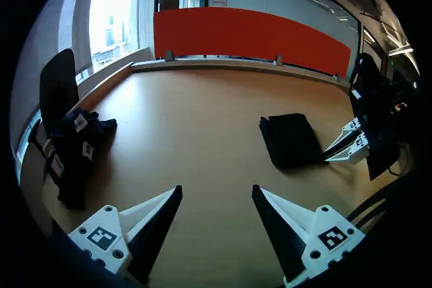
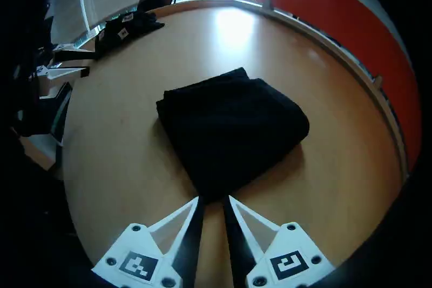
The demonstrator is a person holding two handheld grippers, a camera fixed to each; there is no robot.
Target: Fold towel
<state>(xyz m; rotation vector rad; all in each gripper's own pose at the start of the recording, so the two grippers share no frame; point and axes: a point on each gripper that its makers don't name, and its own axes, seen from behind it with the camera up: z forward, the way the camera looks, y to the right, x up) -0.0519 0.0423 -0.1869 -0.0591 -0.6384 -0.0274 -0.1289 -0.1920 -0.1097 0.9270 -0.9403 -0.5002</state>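
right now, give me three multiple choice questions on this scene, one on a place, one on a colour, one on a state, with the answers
1. Where does the black towel lie?
A. on the wooden table, just ahead of the right gripper
B. on the floor
C. in a basket

2. What colour is the partition at the table's far edge?
A. blue
B. red
C. green

3. How do the jaws of the left gripper stand?
A. shut on the towel
B. shut on nothing
C. wide apart over bare table

Answers:
1 A: the folded towel lies flat on the wood, with its near corner at the right gripper's tips.
2 B: the long panel behind the table is plain red.
3 C: a broad gap of bare wood shows between the jaws, and the towel lies farther off.
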